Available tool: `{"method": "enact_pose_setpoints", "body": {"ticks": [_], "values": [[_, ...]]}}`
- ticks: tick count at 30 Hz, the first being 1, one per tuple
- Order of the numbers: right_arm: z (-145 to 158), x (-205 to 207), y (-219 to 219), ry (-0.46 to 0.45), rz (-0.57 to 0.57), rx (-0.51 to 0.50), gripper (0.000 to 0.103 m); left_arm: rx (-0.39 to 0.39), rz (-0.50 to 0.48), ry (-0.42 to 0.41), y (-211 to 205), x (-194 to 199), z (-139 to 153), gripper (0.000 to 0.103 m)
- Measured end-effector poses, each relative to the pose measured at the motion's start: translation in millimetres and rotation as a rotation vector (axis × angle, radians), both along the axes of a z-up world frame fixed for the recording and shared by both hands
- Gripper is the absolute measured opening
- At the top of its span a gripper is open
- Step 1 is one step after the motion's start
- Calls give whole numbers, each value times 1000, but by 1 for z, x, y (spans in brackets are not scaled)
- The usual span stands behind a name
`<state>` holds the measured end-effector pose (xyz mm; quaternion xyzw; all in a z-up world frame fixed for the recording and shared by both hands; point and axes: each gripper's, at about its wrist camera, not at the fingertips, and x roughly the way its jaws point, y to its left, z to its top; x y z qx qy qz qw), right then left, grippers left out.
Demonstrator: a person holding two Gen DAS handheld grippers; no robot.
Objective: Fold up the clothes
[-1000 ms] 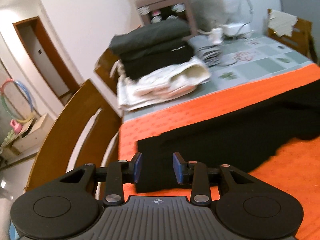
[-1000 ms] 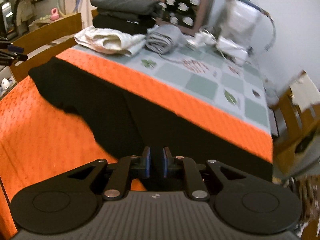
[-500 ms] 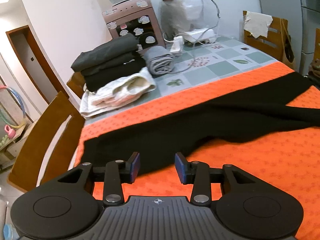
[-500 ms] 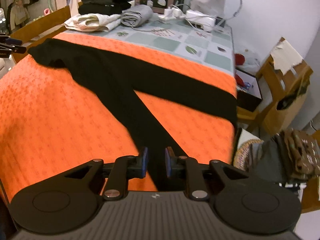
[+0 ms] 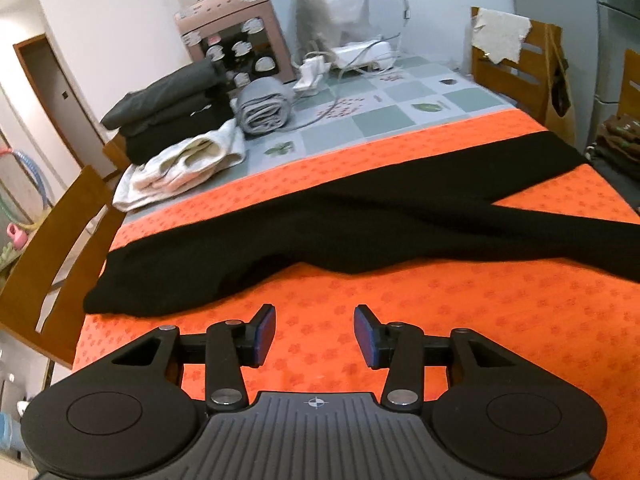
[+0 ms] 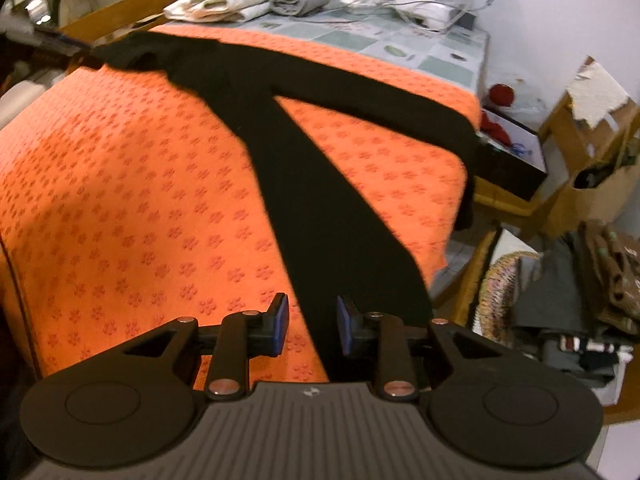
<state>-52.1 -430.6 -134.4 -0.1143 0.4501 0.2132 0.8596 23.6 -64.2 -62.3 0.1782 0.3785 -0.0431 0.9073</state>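
Note:
A pair of black trousers (image 5: 360, 220) lies spread on the orange cloth (image 5: 440, 320), waist end at the left, the legs running off to the right. My left gripper (image 5: 314, 314) hovers open over bare orange cloth just short of the waist end, nothing between its fingers. In the right wrist view the trousers (image 6: 312, 184) form a V, and the near leg runs down under my right gripper (image 6: 312, 304). Its jaws are opening; the leg shows in the gap, but the pads do not press on it.
Folded dark clothes (image 5: 172, 116), a white garment (image 5: 180, 164) and a grey roll (image 5: 264, 108) sit at the table's far left. Wooden chairs (image 5: 52, 240) flank the table. Off the right edge stand a box (image 6: 516, 160), a basket (image 6: 508, 276) and piled clothes (image 6: 592, 280).
Both grippers have drawn back towards the near side of the table, so more of the trousers shows. The left jaws have widened. The right jaws have parted from nearly shut.

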Motion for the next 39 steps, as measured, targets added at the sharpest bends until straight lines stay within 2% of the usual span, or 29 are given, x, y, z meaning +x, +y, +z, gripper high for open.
{"method": "enact_pose_setpoints", "body": {"ticks": [4,5,6,7,8,11,19,28,34,39], "values": [[-6,2,4,-22,35,-1,30,26,-8,-7,-13,-4,2,47],[-6,4,1,-18,27,12,27,27,-4,-6,-15,-4,2,47],[-5,6,-3,-14,20,25,12,27,3,-4,-16,-4,2,47],[-5,9,-6,-11,4,26,4,27,10,-3,-17,-4,2,47],[-2,12,-10,-12,-2,28,3,27,17,-2,-17,-4,2,47],[7,22,-21,-15,-20,34,3,26,31,0,-17,-7,2,47],[48,71,-51,-101,-36,-30,2,9,84,0,-15,-10,4,47],[66,171,-89,-139,-43,-74,2,-121,157,2,-28,-2,14,47],[62,236,-91,-104,-4,-114,2,-149,143,-7,-45,2,24,47],[55,272,-94,-37,0,-148,2,-162,154,-21,-52,5,30,47]]}}
